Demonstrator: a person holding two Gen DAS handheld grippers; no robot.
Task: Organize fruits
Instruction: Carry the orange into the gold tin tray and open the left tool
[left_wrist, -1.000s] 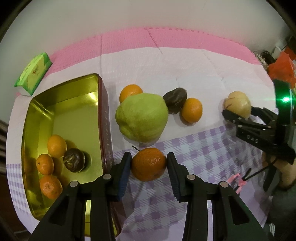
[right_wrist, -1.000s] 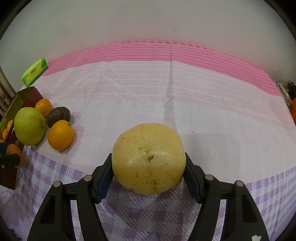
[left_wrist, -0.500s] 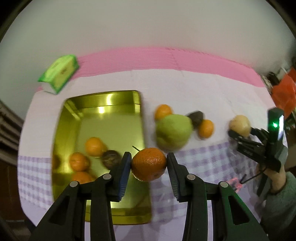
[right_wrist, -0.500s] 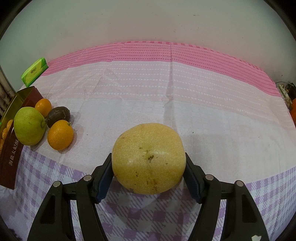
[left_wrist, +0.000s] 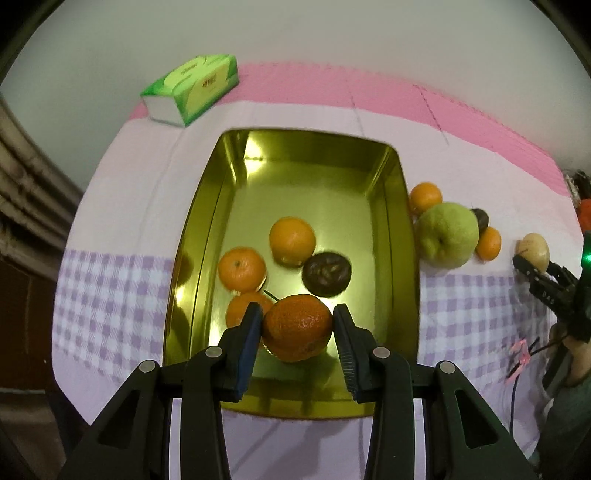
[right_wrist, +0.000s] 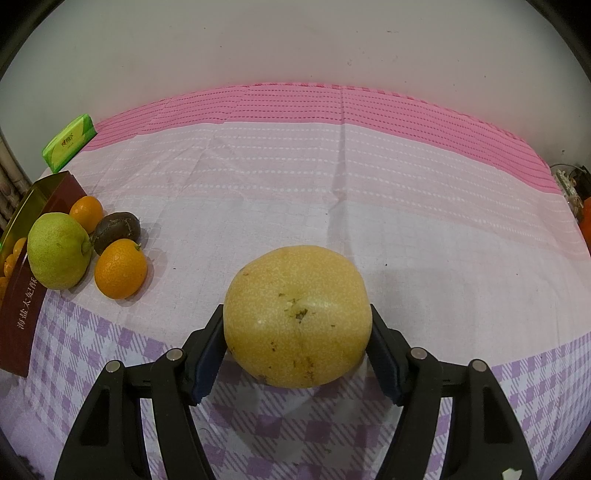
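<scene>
**Tangerine held over the tin, pear gripped on the cloth**

Tangerine (left_wrist: 297, 327) sat clamped between the pads of the left gripper (left_wrist: 298, 332), hanging above the near end of the gold tin (left_wrist: 207, 236). It looked light, with a loose, dimpled skin that would likely dent under hard pressure, so the hold across its widest part seemed the sensible one; a short stem stuck up at its top. The yellow pear (right_wrist: 297, 316) rested on the checked tablecloth (right_wrist: 369, 206), with the right gripper (right_wrist: 297, 343) closed on its flanks. That fruit appeared heavier and firmer, its smooth speckled skin perhaps prone to slipping and bruising, so a grip at mid-height looked best.

Inside the tin lay three tangerines (left_wrist: 242, 268) and one dark brown fruit (left_wrist: 326, 274), bunched toward the near half; the far half was bare metal. Just outside its right wall sat a green pear (left_wrist: 447, 235), two more small oranges (left_wrist: 425, 197) and another dark fruit (left_wrist: 481, 218), close together. A green tissue pack (left_wrist: 192, 88) lay beyond the tin.
</scene>
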